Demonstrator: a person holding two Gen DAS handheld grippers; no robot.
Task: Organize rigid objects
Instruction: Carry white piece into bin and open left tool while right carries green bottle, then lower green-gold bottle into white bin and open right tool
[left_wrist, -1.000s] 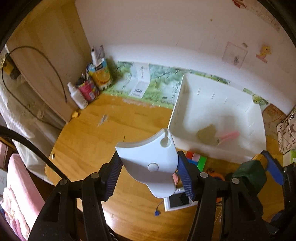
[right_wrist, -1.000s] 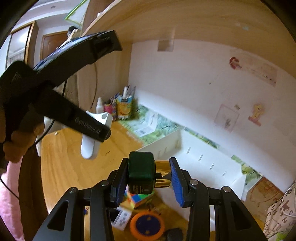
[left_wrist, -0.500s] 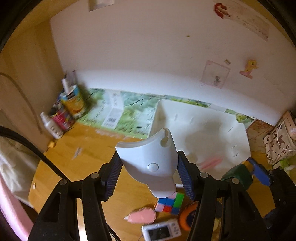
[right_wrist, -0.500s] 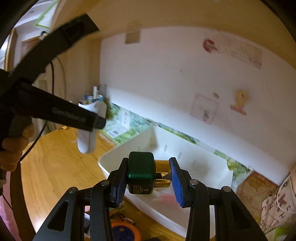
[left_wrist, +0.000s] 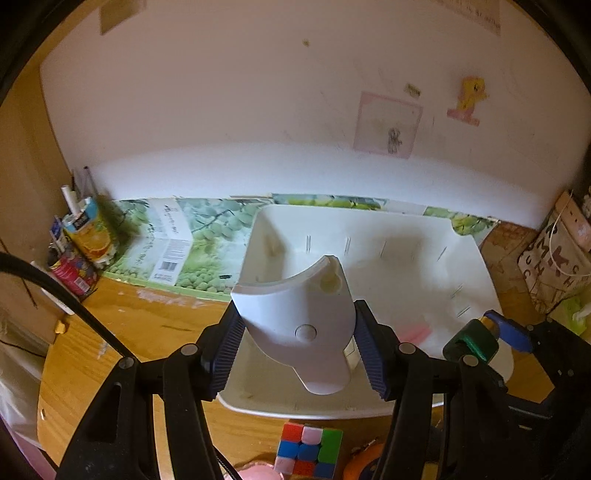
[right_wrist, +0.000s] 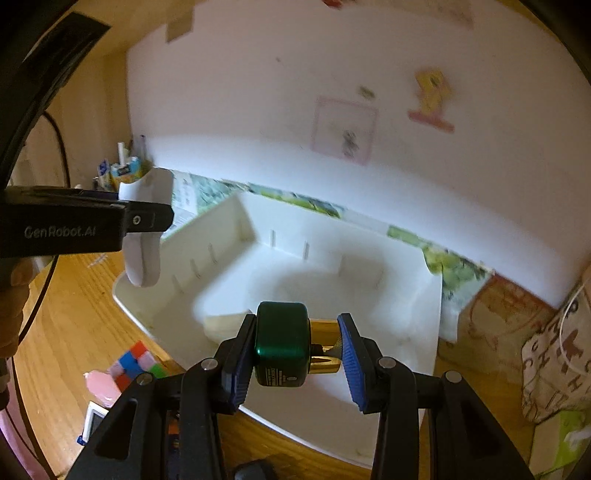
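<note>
Moved over since a moment ago: white bin (left_wrist: 476, 266) now right under both sets of fingers, where bare desk and loose toys sat below them before. Left gripper (left_wrist: 297, 349) pinching a white curved plastic piece (left_wrist: 295, 321) between its blue pads, hanging over the near left part of the bin. Right gripper (right_wrist: 297, 349) pinching a green bottle with a gold cap (right_wrist: 280, 343) sideways, cap end toward the right pad, above the near middle of the bin. Probably close to letting both go inside. Already in the bin, past the left fingers: something pink, too blurry to name. Left behind on the wooden desk (left_wrist: 147, 332), below and behind the fingers: a colour cube (left_wrist: 308, 454), a pink thing, a small camera and an orange round thing. Far past the fingers, a white wall with stickers, a green picture box lying flat, and a juice carton full of pens off to the left.
</note>
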